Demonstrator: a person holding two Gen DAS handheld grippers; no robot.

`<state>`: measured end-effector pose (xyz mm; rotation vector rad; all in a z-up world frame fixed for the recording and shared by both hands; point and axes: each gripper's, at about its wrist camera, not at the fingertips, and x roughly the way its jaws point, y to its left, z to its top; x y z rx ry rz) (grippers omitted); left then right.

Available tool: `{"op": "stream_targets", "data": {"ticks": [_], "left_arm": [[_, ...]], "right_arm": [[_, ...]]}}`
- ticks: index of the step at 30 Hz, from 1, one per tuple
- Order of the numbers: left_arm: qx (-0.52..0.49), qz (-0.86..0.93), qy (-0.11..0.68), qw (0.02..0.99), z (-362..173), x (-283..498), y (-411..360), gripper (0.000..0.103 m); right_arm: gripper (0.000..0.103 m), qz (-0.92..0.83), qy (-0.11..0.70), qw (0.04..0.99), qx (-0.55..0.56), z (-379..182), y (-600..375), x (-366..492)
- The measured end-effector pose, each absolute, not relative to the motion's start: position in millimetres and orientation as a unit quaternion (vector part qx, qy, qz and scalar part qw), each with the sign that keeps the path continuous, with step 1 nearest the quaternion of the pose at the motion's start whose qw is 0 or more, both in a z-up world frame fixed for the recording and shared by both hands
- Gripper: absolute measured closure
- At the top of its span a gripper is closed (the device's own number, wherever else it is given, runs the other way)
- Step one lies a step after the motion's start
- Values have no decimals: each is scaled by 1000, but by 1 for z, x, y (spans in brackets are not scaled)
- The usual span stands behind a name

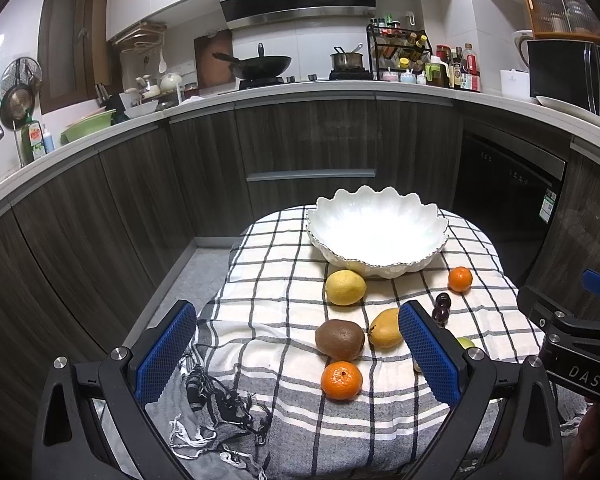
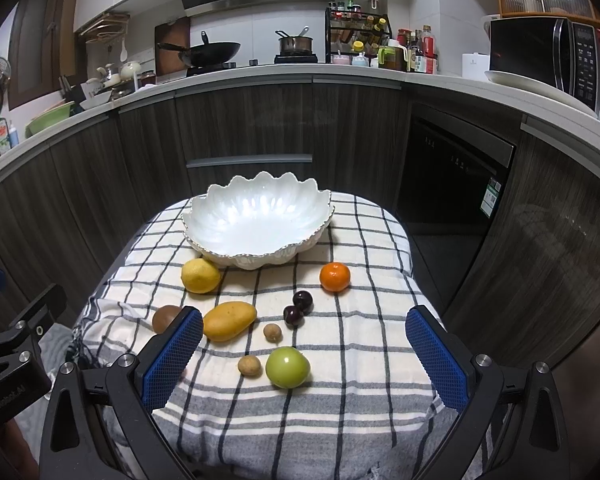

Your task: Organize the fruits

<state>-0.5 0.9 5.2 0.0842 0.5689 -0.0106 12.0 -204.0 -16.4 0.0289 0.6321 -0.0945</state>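
In the left wrist view, the left gripper hangs above the near edge of the table, jaws wide apart and empty. Between its fingers show a kiwi and, nearer, an orange; a mango sits just beside the kiwi, partly behind the right-hand finger. Farther off a lemon touches the foot of the empty white bowl. A second orange and two plums lie to the right.

In the right wrist view, the right gripper also has its jaws spread and holds nothing. A green fruit lies between its fingers with two small brown fruits close by. The mango lies just beside the left-hand finger, which partly hides the kiwi. The plums, orange, lemon and bowl lie beyond.
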Motion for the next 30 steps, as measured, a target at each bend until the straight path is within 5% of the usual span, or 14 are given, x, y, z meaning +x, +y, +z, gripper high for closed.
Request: {"op": "stream_targets", "data": {"ticks": [30], "left_arm": [[57,-45,347,935,-68,50,-9,0]], "right_arm": [[1,-66,363,930,2,-70,-196,51]]}}
